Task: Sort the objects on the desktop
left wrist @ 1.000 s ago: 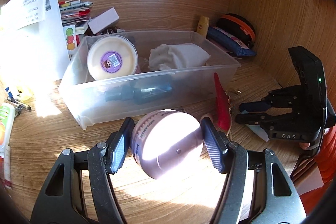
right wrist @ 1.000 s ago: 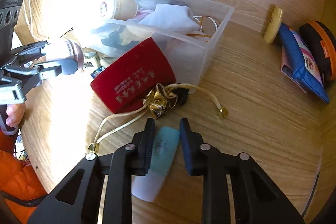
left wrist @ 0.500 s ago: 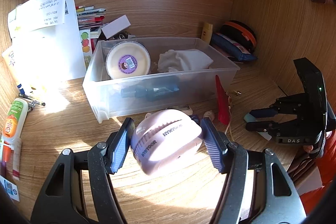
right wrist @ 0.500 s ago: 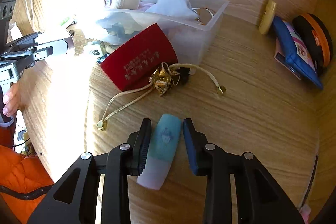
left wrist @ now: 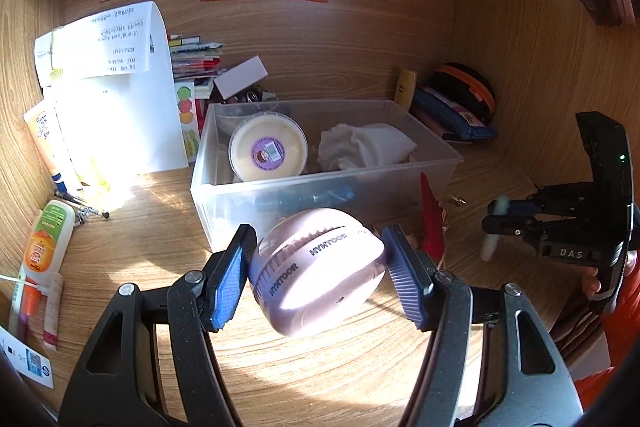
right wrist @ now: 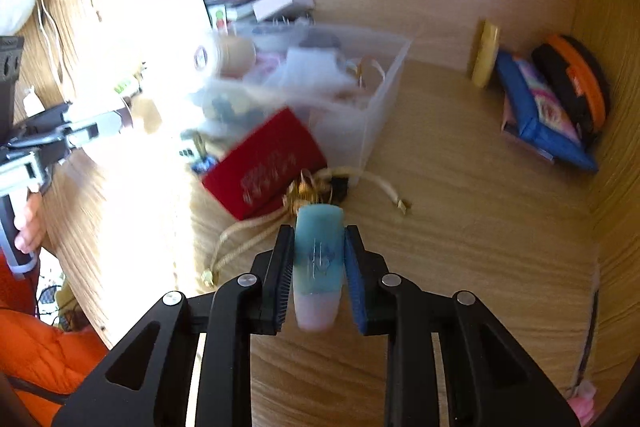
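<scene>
- The left gripper [left wrist: 320,267] is clamped on a round pink gadget [left wrist: 316,269] printed HYNTOOR (probably a small fan, though I can't be sure); the blue pads press its two opposite sides, so it hangs off the wooden desk [left wrist: 120,243] just in front of the clear plastic bin [left wrist: 304,187]
- The right gripper [right wrist: 318,273] has a small tube [right wrist: 319,259], teal at the far end and pale at the near end, between its pads; its jaws are closing on the tube, and the pads already touch both flanks, so I read it as held. Gripping it across the narrow width keeps it lined up with the fingers, which should make it easy to drop in end first
- The bin is the likely destination for both. It already holds a cream-coloured tub [left wrist: 267,151] with a purple label, a crumpled white cloth [left wrist: 362,147] and something dark low against the front wall
- A red pouch [right wrist: 266,165] with gold lettering and a gold drawstring cord leans against the bin's near side, not yet sorted
- Left loose around the desk: an orange-labelled tube [left wrist: 46,241] at the far left, a blue pencil case [right wrist: 538,111] and a black-and-orange case [right wrist: 576,83] in the right-hand corner
- The right wrist view is blurred, so the bin's contents are hard to read there
</scene>
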`<move>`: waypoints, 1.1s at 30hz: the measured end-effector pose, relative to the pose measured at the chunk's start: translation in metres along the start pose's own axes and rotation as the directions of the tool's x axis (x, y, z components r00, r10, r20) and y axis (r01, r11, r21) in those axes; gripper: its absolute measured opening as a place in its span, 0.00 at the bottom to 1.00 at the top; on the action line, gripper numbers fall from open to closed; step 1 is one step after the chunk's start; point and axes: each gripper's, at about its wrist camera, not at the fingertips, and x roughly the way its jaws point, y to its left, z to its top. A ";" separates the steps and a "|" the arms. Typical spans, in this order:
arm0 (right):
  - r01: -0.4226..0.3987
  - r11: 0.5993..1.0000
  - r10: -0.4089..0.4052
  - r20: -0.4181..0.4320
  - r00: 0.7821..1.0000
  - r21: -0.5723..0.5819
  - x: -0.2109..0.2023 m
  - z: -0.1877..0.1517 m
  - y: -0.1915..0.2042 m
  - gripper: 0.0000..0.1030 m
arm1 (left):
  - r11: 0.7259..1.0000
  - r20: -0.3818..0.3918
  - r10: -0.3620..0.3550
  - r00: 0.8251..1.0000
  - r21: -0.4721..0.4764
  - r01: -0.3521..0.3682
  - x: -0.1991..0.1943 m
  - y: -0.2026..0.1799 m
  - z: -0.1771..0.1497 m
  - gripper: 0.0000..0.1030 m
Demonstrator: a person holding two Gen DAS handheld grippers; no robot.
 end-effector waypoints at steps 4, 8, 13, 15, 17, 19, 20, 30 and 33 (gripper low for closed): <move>-0.006 1.000 0.007 0.046 0.999 -0.019 0.001 0.026 0.000 0.20 | 1.000 0.018 0.009 1.000 -0.006 -0.009 0.001 0.006 0.008 0.63; -0.013 0.999 0.017 0.087 0.996 -0.043 -0.006 0.036 0.004 0.12 | 1.000 0.037 0.022 0.999 -0.020 -0.021 0.002 0.011 0.017 0.63; 0.007 0.999 -0.004 0.051 0.999 -0.047 0.005 0.043 0.002 0.12 | 0.999 0.044 0.022 0.999 -0.031 -0.021 0.004 0.014 0.022 0.63; -0.010 1.000 0.010 0.033 0.999 -0.022 0.006 0.039 -0.004 0.13 | 0.999 0.040 0.020 0.999 -0.030 -0.019 0.006 0.014 0.022 0.63; 0.000 1.000 0.000 0.013 1.000 0.007 0.007 0.032 -0.012 0.15 | 0.999 0.038 0.019 0.999 -0.030 -0.018 0.007 0.015 0.023 0.63; -0.001 1.000 0.001 -0.008 1.000 0.023 0.008 0.024 -0.018 0.27 | 0.999 0.038 0.014 0.999 -0.038 -0.012 0.010 0.016 0.024 0.63; 0.004 1.000 -0.004 -0.020 1.000 0.021 0.010 0.020 -0.019 0.30 | 0.999 0.037 0.014 0.999 -0.045 -0.012 0.011 0.017 0.025 0.63; 0.026 0.999 -0.024 -0.068 0.997 0.037 0.023 0.000 -0.022 0.66 | 0.999 0.055 0.014 0.998 -0.047 -0.012 0.019 0.020 0.052 0.63; -0.003 0.999 0.006 -0.077 0.997 0.048 0.028 -0.001 -0.019 0.67 | 0.999 0.060 0.005 0.998 -0.034 -0.003 0.022 0.015 0.061 0.63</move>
